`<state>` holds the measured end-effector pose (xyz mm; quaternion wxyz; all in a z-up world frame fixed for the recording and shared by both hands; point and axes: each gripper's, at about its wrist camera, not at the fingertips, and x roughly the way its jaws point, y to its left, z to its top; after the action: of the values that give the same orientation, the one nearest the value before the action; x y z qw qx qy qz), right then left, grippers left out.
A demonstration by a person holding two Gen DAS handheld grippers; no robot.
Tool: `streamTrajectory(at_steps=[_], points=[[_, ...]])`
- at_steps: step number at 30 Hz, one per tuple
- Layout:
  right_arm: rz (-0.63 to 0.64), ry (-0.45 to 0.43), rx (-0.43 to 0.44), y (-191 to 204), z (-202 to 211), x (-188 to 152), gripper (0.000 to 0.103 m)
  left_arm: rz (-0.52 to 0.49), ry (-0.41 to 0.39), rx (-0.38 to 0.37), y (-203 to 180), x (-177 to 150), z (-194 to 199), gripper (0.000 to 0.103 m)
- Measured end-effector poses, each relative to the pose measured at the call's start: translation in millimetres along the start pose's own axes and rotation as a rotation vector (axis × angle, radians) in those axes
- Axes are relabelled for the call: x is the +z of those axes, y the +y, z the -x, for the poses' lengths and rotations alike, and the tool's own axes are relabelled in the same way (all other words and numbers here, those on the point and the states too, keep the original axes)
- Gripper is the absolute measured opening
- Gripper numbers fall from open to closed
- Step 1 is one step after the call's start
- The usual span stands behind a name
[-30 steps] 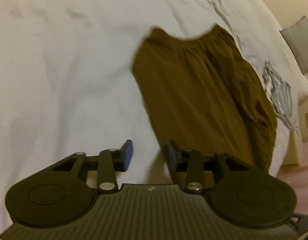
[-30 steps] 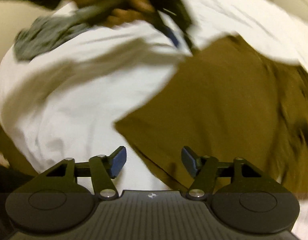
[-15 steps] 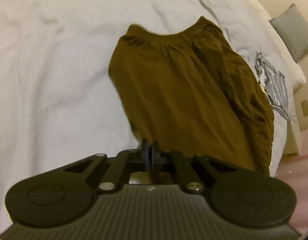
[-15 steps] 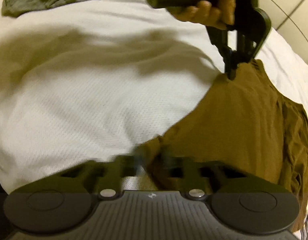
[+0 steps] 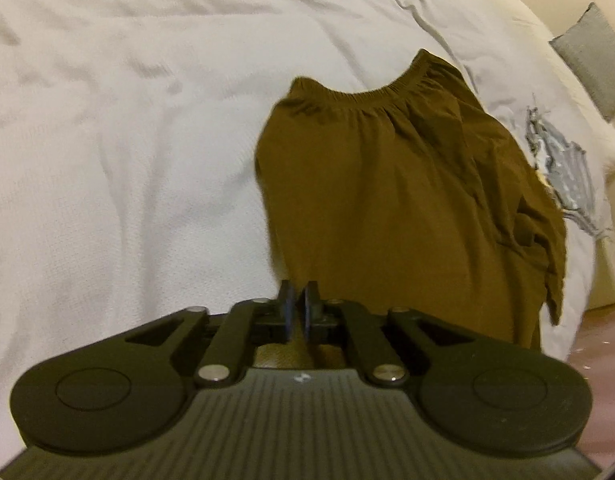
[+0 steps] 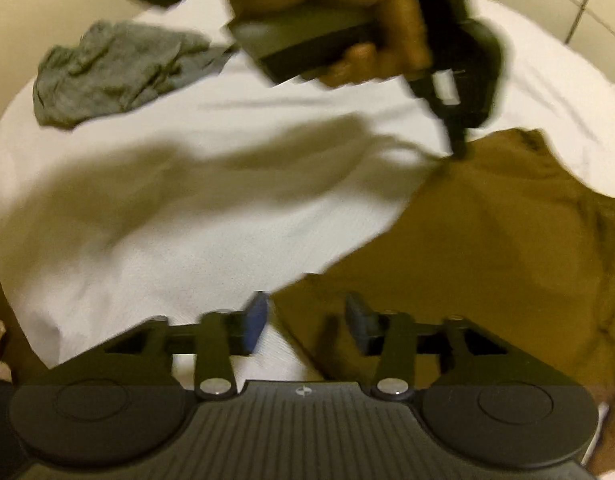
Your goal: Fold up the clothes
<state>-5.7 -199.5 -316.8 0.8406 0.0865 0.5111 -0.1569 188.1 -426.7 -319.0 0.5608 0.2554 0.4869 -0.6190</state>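
left gripper [image 5: 297,312]: fingers together, pinched on the near hem edge of the brown shorts [image 5: 387,200]; cloth shows between and behind the fingers. right gripper [image 6: 305,320]: fingers apart, empty, hovering over another corner of the same garment, one finger above the white bedspread [image 6: 187,240], the other above brown cloth. view blurred by motion.

location: the shorts lie flat on the bed, elastic waistband [image 5: 371,94] at the far end, one side bunched in folds toward the bed's edge.

handling, judged: thin, light, limp fabric; it will sag and drag, not hold shape. best taken at corners or along the gathered waistband, where the cloth is thickest; two grips needed to keep an edge straight.

farther off: a hand [image 6: 347,12] holding the left gripper's body, a crumpled grey garment [image 6: 115,68], a grey patterned cloth [image 5: 563,160] and a grey pillow [image 5: 595,60].
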Motion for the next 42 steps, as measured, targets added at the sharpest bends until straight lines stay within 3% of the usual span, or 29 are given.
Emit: streamTrajectory(at_steps=[4,6,10,13,16,20,23,29,31,32,33,36,38,40,42], points=[[-0.180,0.030,-0.097,-62,36,-27,0.047,-0.058,-0.055,0.044,-30,-3,26,0.005],[-0.275,0.047,-0.171,-105,53,-49,0.047,-0.081,-0.077,0.031,-55,-7,38,0.005],[-0.403,0.080,-0.284,-198,83,-98,0.049,-0.126,-0.080,-0.047,-123,-26,41,0.011],[-0.487,0.074,-0.314,-277,103,-134,0.049,-0.104,-0.053,-0.130,-178,-49,27,0.015],[-0.598,0.029,-0.231,-362,110,-168,0.050,-0.029,-0.023,-0.170,-227,-73,-1,0.019],[-0.639,0.012,-0.086,-455,93,-199,0.050,0.122,0.016,-0.105,-277,-96,-42,0.022],[-0.611,0.044,0.005,-494,75,-211,0.050,0.215,0.018,-0.045,-299,-105,-64,0.030],[-0.667,0.068,0.136,-537,49,-228,0.050,0.360,0.010,0.023,-311,-108,-101,0.032],[-0.682,0.068,0.185,-541,42,-232,0.050,0.384,0.014,0.018,-313,-105,-106,0.026],[-0.692,0.067,0.215,-543,40,-233,0.050,0.389,0.015,0.011,-314,-103,-107,0.005],[-0.704,0.066,0.244,-545,38,-234,0.050,0.393,0.017,0.004,-315,-101,-108,0.001],[-0.732,0.067,0.302,-550,33,-235,0.052,0.407,0.021,-0.016,-319,-95,-111,0.001],[-0.789,0.077,0.320,-556,30,-239,0.040,0.415,0.027,-0.028,-319,-94,-113,0.001],[-0.864,0.103,0.329,-565,32,-242,0.007,0.428,0.030,-0.042,-317,-95,-111,0.001],[-0.853,0.114,0.322,-569,47,-237,0.003,0.448,0.027,-0.079,-314,-97,-101,0.001]])
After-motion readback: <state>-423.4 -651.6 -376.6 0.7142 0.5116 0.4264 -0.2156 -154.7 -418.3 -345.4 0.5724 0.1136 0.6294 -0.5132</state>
